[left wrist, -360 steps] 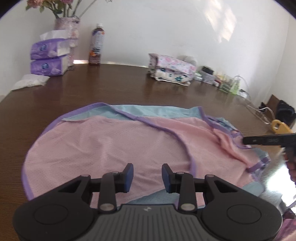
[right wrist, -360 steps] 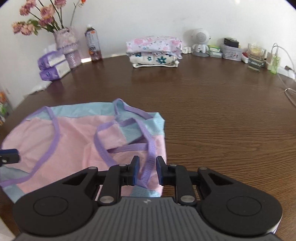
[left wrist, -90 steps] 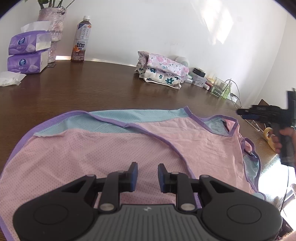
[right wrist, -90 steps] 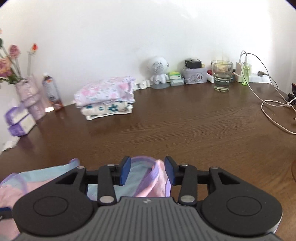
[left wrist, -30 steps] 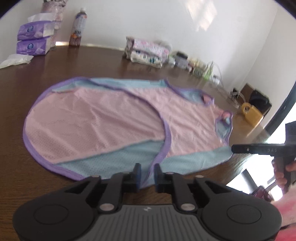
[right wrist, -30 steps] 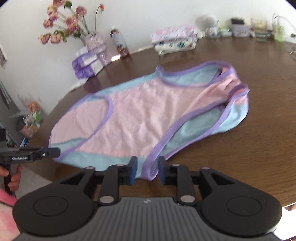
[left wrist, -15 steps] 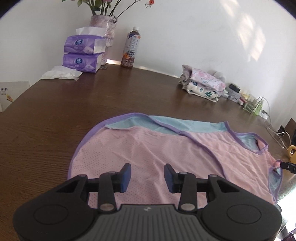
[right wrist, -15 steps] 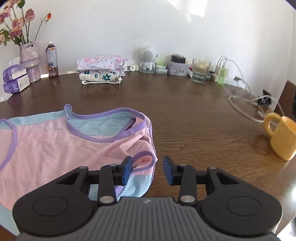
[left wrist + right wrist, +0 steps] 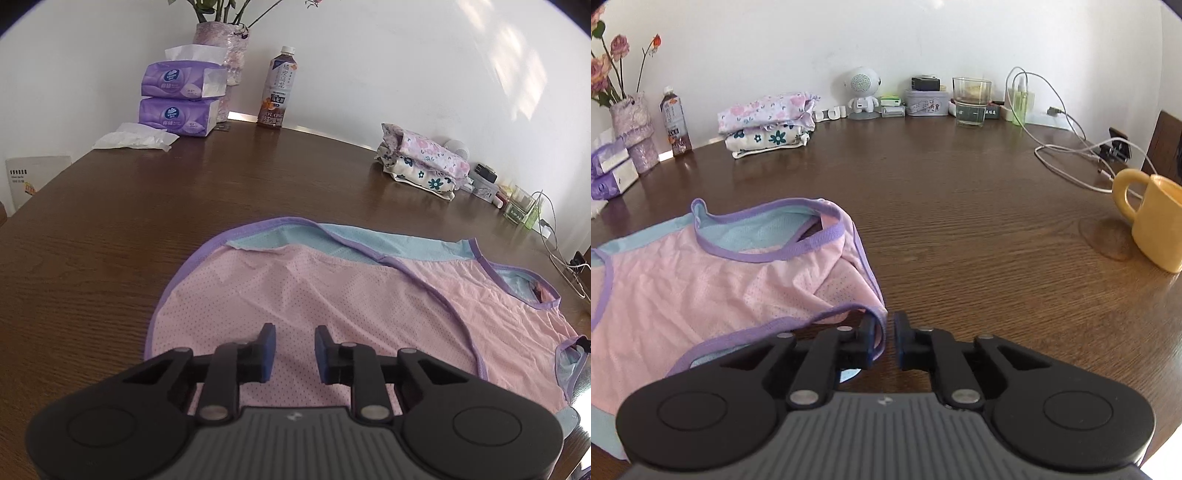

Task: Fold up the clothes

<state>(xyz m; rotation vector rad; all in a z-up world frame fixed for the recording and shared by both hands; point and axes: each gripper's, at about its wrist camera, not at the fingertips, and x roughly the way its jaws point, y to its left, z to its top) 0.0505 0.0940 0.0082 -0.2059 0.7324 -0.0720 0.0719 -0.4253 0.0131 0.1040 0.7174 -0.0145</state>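
A pink mesh sleeveless top [image 9: 369, 302] with light-blue panels and purple trim lies spread flat on the brown wooden table [image 9: 110, 221]. My left gripper [image 9: 294, 350] hovers open just over the pink hem end, with nothing between its fingers. In the right wrist view the neck and strap end of the top [image 9: 701, 280] lies at the left. My right gripper [image 9: 885, 338] stands at the corner of the armhole, its jaws drawn close together with the purple strap edge [image 9: 881, 328] between them.
A stack of folded floral clothes [image 9: 424, 170] sits at the back. Tissue packs [image 9: 177, 99], a vase and a tea bottle [image 9: 277, 92] stand far left. A yellow mug [image 9: 1156, 221], white cables [image 9: 1071, 158] and a glass [image 9: 971, 101] are to the right.
The right gripper's jaws have narrowed from wide open onto the purple strap edge. The left gripper has crept slightly forward over the hem and stays open.
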